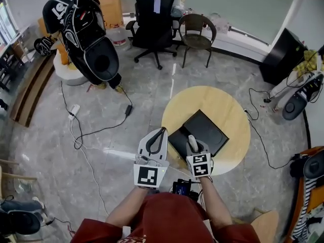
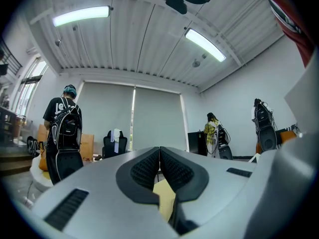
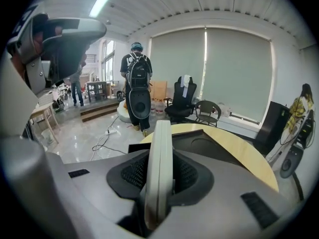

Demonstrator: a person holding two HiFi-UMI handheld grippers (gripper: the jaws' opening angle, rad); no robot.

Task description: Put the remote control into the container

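A slim white remote control (image 3: pixel 159 168) stands on edge between the black pads of my right gripper (image 3: pixel 160 176), which is shut on it. In the head view that right gripper (image 1: pixel 194 145) hovers with the remote control (image 1: pixel 192 142) over the near edge of a black square container (image 1: pixel 198 131) on a round yellow table (image 1: pixel 233 110). My left gripper (image 1: pixel 157 140) hangs to the left of the table, off its rim. The left gripper (image 2: pixel 159 169) has its pads pressed together with nothing between them.
A person with a black backpack (image 1: pixel 81 22) stands at the far left. A black office chair (image 1: pixel 153 22) and a brown chair (image 1: pixel 197 34) sit beyond the table. Cables (image 1: pixel 86 130) lie across the tiled floor. A black speaker (image 1: pixel 283 54) stands at the right wall.
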